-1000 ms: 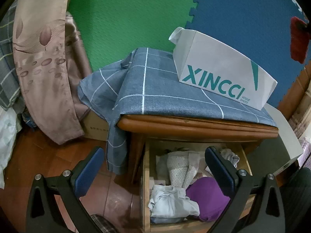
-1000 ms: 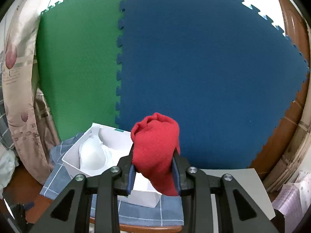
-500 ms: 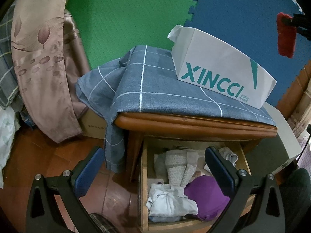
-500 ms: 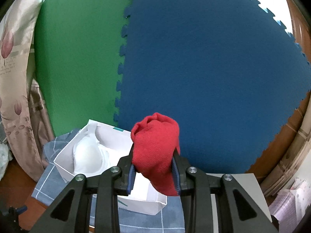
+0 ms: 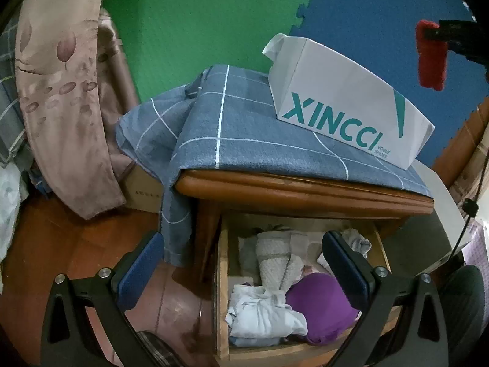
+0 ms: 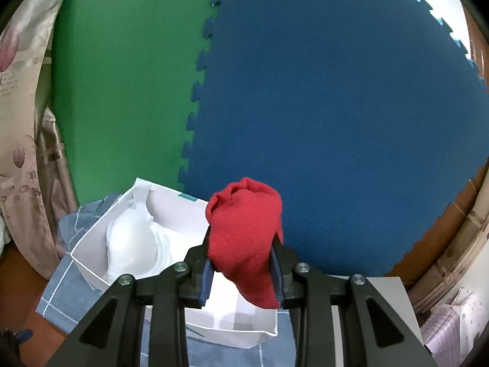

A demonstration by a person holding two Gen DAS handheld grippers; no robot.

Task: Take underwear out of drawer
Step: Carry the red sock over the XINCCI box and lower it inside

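Observation:
My right gripper (image 6: 243, 278) is shut on a rolled red piece of underwear (image 6: 244, 235), held in the air above the white XINCCI box (image 6: 171, 214). In the left wrist view the same red underwear (image 5: 431, 55) hangs at the upper right, above the box (image 5: 348, 104). A white garment (image 6: 134, 244) lies inside the box. My left gripper (image 5: 241, 272) stands open in front of the open wooden drawer (image 5: 223, 290), which holds a purple garment (image 5: 321, 302), a white bundle (image 5: 262, 312) and a knitted cream roll (image 5: 272, 260). Nothing is between the left fingers.
The box stands on a wooden nightstand (image 5: 305, 189) covered by a blue checked cloth (image 5: 232, 128). Green and blue foam mats (image 6: 275, 91) line the wall behind. A patterned curtain (image 5: 61, 91) hangs at the left. A white panel (image 5: 440, 202) and a cable lie to the right.
My right gripper has carried the red underwear further over the white box and slightly lower; the box looks nearer. In the left wrist view the red piece has shifted leftward. The left gripper has stayed put.

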